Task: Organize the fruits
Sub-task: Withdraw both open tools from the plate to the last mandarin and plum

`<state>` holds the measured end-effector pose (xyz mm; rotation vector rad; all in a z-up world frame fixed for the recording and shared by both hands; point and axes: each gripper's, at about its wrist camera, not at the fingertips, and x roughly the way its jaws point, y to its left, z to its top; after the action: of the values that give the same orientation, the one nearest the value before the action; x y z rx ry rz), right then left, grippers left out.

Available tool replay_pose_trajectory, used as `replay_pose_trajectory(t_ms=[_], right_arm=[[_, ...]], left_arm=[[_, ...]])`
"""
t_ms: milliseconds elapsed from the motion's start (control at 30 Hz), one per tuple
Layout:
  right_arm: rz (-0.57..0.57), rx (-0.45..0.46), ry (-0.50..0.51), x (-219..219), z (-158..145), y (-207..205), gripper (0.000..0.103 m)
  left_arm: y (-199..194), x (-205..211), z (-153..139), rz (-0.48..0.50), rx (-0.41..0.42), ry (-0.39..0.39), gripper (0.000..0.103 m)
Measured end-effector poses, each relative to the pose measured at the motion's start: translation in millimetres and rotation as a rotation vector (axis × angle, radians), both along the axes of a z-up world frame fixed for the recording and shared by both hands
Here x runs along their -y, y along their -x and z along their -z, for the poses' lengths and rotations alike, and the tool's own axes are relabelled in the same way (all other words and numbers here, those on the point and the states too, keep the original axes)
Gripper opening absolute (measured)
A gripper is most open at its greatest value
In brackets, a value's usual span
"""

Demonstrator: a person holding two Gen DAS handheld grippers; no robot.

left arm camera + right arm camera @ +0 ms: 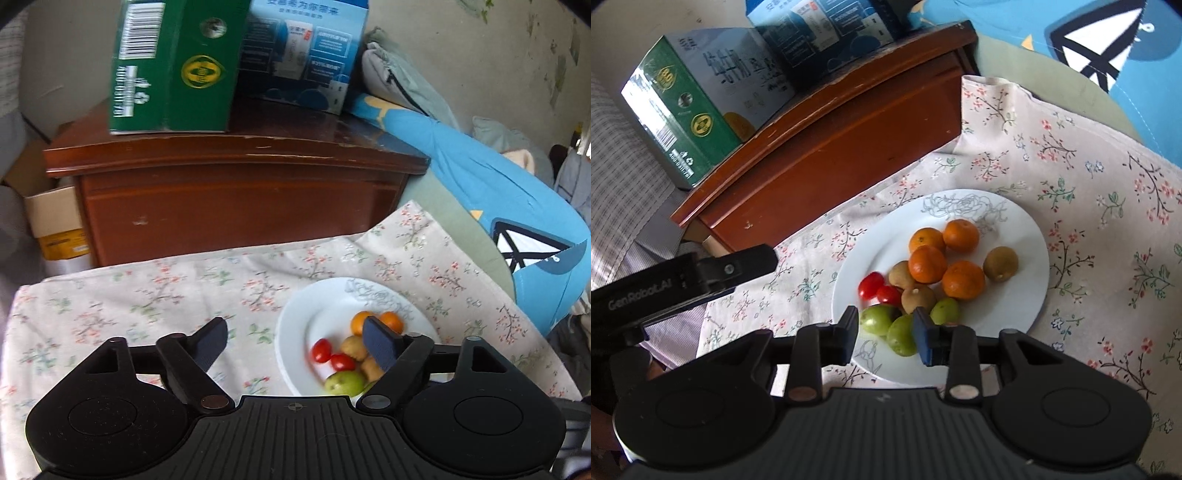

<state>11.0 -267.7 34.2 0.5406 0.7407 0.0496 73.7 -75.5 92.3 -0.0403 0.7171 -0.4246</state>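
Floral tablecloth [1071, 155], fruit plate [1015, 221], "GenRobot.AI" left tool [746, 264]

left wrist view: low, level, facing the brown wooden cabinet [236, 192]. right wrist view: higher, close, looking down. shared: round white plate [295, 325] [1027, 240], floral tablecloth [147, 295] [1089, 184].

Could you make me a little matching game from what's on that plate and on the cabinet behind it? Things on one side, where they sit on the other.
Things:
1. cherry tomatoes
2. oranges
3. green fruits
4. green box

Places:
A. plate's near edge, by the right gripper
B. on the wooden cabinet
C. plate's left side
D. middle of the plate

Pairs: 1-C, 2-D, 3-A, 4-B
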Motion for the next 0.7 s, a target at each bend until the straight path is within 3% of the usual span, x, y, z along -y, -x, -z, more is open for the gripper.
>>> replay_pose_trajectory(t_ms=[300, 700], right_arm=[[-0.045, -0.003, 0.020, -11.3, -3.6, 11.2, 0.036], [-0.093, -0.034, 0.040, -29.7, 6.2, 34.7, 0.039]], left_arm=[[23.8, -27.5, -5.3, -0.038, -0.009, -0.061, 0.088], [40.9, -41.0, 11.4, -0.086, -0.076, -0.126, 0.090]])
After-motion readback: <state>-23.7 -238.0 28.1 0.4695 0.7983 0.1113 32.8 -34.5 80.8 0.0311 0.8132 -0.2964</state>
